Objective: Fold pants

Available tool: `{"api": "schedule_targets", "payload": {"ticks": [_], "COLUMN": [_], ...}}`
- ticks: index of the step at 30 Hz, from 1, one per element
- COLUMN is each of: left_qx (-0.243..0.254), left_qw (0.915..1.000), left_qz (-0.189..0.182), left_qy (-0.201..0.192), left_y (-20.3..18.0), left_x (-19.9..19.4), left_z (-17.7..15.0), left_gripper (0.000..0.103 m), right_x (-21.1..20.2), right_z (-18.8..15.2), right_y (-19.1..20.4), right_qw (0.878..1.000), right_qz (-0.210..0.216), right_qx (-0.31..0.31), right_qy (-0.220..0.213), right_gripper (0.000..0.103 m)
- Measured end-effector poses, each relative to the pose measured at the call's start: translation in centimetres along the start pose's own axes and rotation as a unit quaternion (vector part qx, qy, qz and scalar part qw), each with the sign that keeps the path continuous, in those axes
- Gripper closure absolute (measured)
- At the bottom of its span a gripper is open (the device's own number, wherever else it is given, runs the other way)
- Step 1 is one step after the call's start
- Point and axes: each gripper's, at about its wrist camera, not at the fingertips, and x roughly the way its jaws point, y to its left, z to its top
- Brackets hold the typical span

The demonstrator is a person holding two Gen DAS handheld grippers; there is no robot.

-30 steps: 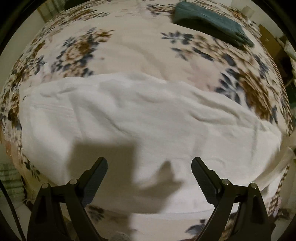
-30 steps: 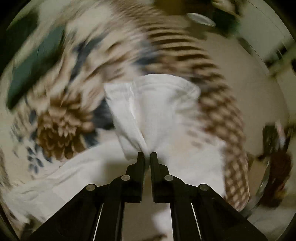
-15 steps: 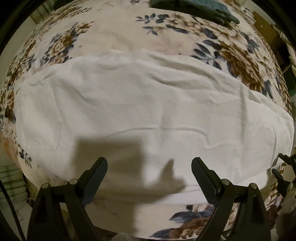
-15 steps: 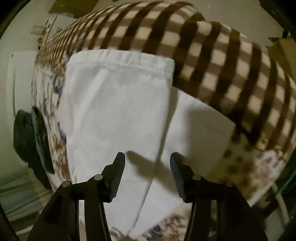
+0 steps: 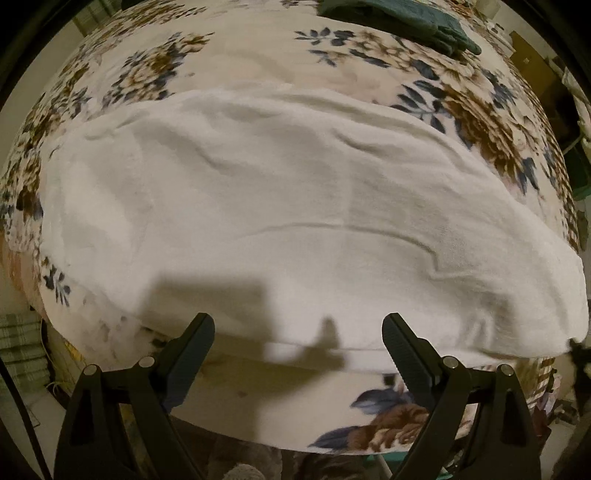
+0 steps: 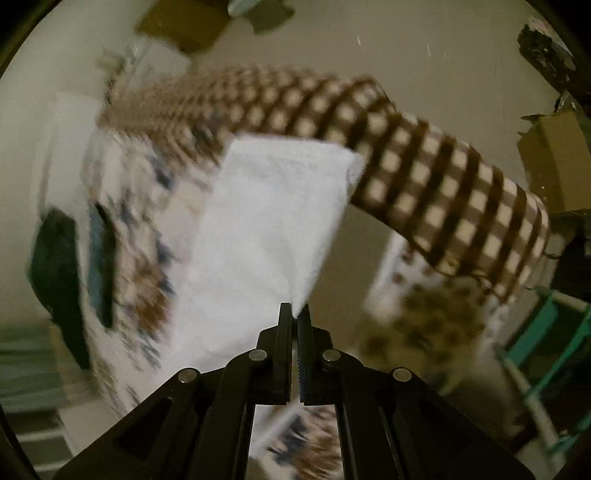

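White pants [image 5: 295,206] lie spread lengthwise across a floral blanket [image 5: 258,48] on the bed, a dark green garment [image 5: 399,18] near the far edge. Left hand-held gripper [image 5: 297,332] hovers over the near hem with jaws wide apart, holding nothing. Right hand-held gripper [image 6: 294,314] is clamped on a corner of the pants [image 6: 266,221], which rise from it toward a brown checked blanket [image 6: 443,184].

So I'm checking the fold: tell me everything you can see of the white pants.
The white pants look like soft, thick cotton, plain and lightly wrinkled. They lie spread sideways across the floral blanket. The left gripper hovers open above their near edge, not touching. The right gripper has its jaws shut on one corner, pulling that end taut near the checkered blanket.
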Motion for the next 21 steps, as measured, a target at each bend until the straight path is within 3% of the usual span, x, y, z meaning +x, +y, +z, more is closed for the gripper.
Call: {"api": "schedule_targets", "payload": {"ticks": [2, 3, 5, 7, 13, 17, 21], "left_qx": [-0.008, -0.016, -0.027, -0.043, -0.144, -0.228, -0.326], "left_qw": [1.0, 0.9999, 0.9996, 0.999, 0.9893, 0.9734, 0.9435], "left_qz": [0.0, -0.001, -0.006, -0.007, -0.015, -0.002, -0.059], "left_qy": [0.002, 0.004, -0.002, -0.015, -0.015, -0.019, -0.011], "left_y": [1.1, 2.0, 3.1, 5.5, 15.3, 23.8, 32.1], "left_x": [0.2, 0.2, -0.2, -1.0, -1.5, -0.6, 2.6], "left_z": [-0.4, -0.5, -0.6, -0.8, -1.2, -0.3, 0.8], "left_gripper": [0.01, 0.01, 0.01, 0.01, 0.01, 0.01, 0.01], "right_x": [3.4, 4.1, 3.7, 3.0, 6.7, 10.4, 13.4], "right_z": [0.3, 0.0, -0.9, -2.7, -10.5, -15.0, -18.6], "right_y": [-0.7, -0.9, -0.3, 1.1, 8.7, 11.3, 12.3], "right_qw": [0.998, 0.997, 0.998, 0.999, 0.991, 0.99, 0.991], "right_qz": [-0.034, -0.019, -0.006, 0.015, 0.064, 0.069, 0.054], "right_qx": [0.006, 0.021, 0.025, 0.006, -0.055, -0.047, -0.042], "right_qy": [0.057, 0.07, 0.06, 0.049, 0.102, 0.118, 0.116], "right_gripper": [0.08, 0.065, 0.041, 0.039, 0.039, 0.039, 0.039]}}
